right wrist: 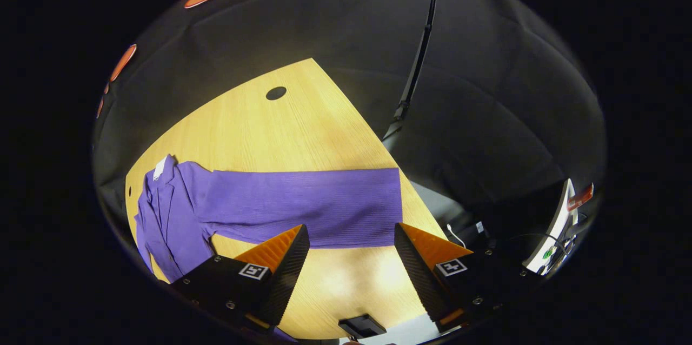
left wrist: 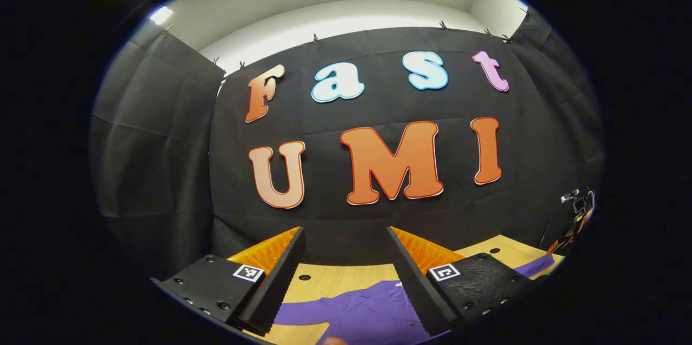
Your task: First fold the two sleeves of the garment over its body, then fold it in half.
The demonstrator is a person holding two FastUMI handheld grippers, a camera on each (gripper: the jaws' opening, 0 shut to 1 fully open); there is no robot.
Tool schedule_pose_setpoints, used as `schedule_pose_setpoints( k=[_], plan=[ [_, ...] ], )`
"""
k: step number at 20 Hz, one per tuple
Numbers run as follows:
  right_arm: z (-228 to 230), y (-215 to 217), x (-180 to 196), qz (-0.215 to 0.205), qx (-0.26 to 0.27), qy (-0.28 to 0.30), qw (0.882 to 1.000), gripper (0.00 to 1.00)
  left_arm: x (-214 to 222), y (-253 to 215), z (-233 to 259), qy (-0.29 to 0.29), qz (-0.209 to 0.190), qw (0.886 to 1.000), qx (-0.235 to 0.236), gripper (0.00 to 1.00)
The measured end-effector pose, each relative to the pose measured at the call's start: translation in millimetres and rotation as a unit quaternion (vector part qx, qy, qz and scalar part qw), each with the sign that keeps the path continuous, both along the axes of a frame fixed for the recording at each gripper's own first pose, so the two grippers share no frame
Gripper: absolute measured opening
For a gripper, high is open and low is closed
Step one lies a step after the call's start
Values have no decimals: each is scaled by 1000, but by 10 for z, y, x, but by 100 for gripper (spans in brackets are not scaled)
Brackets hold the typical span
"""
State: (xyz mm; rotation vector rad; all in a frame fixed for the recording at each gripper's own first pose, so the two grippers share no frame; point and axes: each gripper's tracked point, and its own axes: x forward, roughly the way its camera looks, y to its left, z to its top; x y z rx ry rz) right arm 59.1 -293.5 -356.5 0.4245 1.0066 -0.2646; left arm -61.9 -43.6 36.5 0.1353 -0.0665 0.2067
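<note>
A purple garment (right wrist: 173,215) lies flat on the wooden table (right wrist: 259,128). One long sleeve (right wrist: 313,204) stretches out to the table's right edge in the right gripper view. My right gripper (right wrist: 351,237) hangs open above the table, just in front of that sleeve's cuff end, nothing between its fingers. In the left gripper view the purple garment (left wrist: 367,310) shows low between the fingers, with another sleeve end (left wrist: 535,266) at the right. My left gripper (left wrist: 346,237) is open, raised and pointed toward the booth wall.
A black pole (right wrist: 416,64) stands against the cloth wall past the table's right edge. A white device with cables (right wrist: 557,226) sits at the far right. A small black object (right wrist: 362,326) lies at the table's near edge. Dark round holes (right wrist: 275,93) dot the tabletop.
</note>
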Motion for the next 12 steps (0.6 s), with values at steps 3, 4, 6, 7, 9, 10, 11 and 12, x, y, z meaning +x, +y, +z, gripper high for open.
schedule_pose_setpoints(
  k=[3, 4, 6, 7, 9, 10, 11, 12],
  plan=[
    [-169, -83, 108, 3, 19, 24, 1000, 96, 8, -39, -54, 14, 7, 1000, 10, 95],
    [-242, -121, 107, 1, 29, 33, 999, 97, 10, -40, -70, 18, 9, 1000, 13, 95],
    [-368, -146, 147, 4, 52, 50, 997, 100, 2, -54, -100, 28, 14, 999, 17, 95],
    [-451, -163, 167, 7, 58, 59, 997, 96, 2, -72, -135, 34, 17, 999, 16, 95],
    [-616, -176, 194, 11, 71, 77, 994, 96, 11, -94, -201, 46, 21, 999, 12, 96],
    [-694, -198, 183, 10, 75, 88, 993, 96, 12, -112, -233, 52, 24, 998, 11, 95],
    [-741, -220, 201, 7, 77, 95, 993, 96, 13, -135, -238, 55, 25, 998, 13, 95],
    [-801, -222, 220, 6, 76, 98, 992, 96, 1, -157, -249, 57, 27, 998, 18, 95]
  ],
)
